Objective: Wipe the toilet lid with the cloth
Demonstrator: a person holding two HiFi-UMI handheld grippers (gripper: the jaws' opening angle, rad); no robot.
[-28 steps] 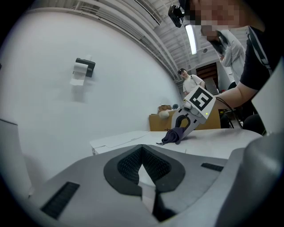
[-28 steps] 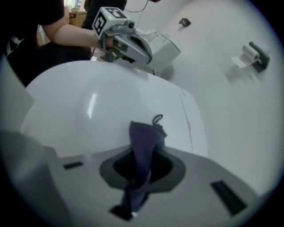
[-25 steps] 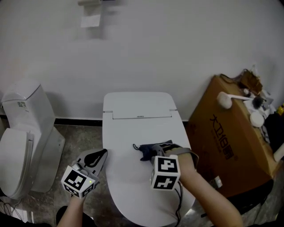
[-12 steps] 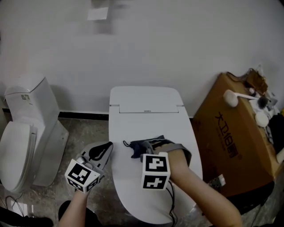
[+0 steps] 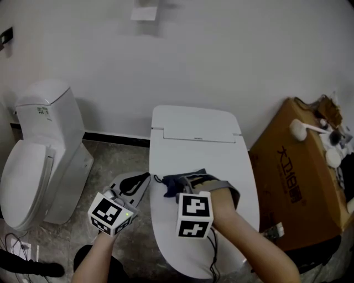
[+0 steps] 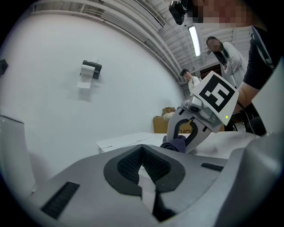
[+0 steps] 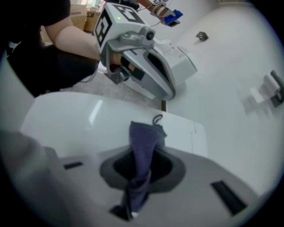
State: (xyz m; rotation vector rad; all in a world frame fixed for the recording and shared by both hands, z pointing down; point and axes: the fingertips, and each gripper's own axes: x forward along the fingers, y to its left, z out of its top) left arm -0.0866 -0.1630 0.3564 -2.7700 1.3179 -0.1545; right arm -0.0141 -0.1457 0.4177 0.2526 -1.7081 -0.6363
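Note:
The white toilet lid (image 5: 202, 152) lies shut in the middle of the head view. A dark blue cloth (image 5: 176, 184) rests on its left half. My right gripper (image 5: 191, 183) is shut on the cloth, whose bunched end (image 7: 146, 135) sticks out past the jaws over the lid (image 7: 75, 115). My left gripper (image 5: 142, 179) hovers just off the lid's left edge, shut with nothing in it (image 6: 142, 153). From the left gripper view, the right gripper (image 6: 188, 135) and the cloth (image 6: 175, 144) show on the lid.
A second white toilet (image 5: 38, 160) stands at the left. A cardboard box (image 5: 298, 188) with brushes (image 5: 303, 128) on top stands tight against the lid's right side. A white wall with a paper holder (image 5: 145, 11) is behind. Stone floor (image 5: 110, 160) lies between the toilets.
My right gripper has dragged the cloth leftwards across the lid, towards its left edge. The left gripper has stayed beside that edge. The head view has shifted.

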